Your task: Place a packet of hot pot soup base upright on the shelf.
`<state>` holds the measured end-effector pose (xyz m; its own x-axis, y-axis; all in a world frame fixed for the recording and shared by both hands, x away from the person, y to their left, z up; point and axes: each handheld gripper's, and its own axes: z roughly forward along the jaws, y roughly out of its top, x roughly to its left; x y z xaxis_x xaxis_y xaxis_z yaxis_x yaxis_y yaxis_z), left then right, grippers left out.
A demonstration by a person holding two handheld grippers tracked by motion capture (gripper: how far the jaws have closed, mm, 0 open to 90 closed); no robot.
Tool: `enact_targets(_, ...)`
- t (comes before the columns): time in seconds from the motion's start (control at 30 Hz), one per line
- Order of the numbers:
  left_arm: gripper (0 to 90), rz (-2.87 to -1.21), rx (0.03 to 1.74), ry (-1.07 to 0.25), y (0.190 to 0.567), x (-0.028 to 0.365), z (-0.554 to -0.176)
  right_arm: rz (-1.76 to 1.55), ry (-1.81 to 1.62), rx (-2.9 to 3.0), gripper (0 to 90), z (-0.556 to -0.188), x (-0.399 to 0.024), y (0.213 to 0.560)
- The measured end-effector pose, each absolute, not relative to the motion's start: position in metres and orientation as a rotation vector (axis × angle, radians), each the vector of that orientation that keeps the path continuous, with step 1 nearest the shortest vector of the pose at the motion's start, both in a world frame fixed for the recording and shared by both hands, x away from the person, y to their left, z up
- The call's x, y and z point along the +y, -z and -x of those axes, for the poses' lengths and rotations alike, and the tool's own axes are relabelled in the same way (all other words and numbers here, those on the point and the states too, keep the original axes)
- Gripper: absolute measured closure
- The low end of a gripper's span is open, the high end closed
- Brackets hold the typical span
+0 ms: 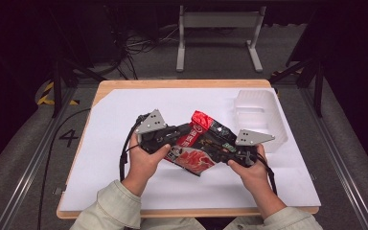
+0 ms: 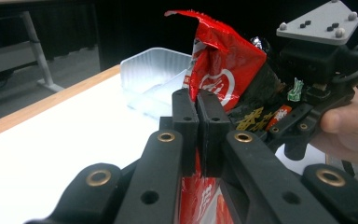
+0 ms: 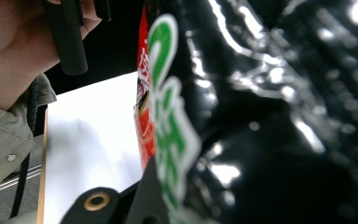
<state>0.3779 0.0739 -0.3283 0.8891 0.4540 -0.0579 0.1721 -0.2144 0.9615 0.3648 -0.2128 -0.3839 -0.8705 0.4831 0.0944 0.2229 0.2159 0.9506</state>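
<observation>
both claws (fully closed) pinch the snack bag.

Left gripper and right gripper point toward each other, jaws of both closed tight

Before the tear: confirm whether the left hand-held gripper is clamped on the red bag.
Yes, the left hand-held gripper pinches the red bag.
</observation>
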Motion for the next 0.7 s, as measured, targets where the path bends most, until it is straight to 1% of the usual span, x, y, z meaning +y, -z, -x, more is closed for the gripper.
enact_targets(0.33, 85.8, -1.814, 0.485, -0.227, 0.327, 0.077, -0.381, -0.717, -1.716, 2.293, 84.9, -0.365, -0.214, 0.383)
enact_targets(0.47, 83.0, -1.826, 0.48, -0.217, 0.326, 0.078, -0.382, -0.736, -1.704, 2.305, 84.9, -0.365, -0.216, 0.378)
enact_targets(0.6, 76.0, -1.826, 0.484, -0.199, 0.325, 0.08, -0.382, -0.737, -1.692, 2.321, 84.9, -0.367, -0.22, 0.373)
enact_targets(0.7, 75.2, -1.838, 0.493, -0.19, 0.323, 0.084, -0.382, -0.735, -1.688, 2.316, 84.9, -0.367, -0.223, 0.368)
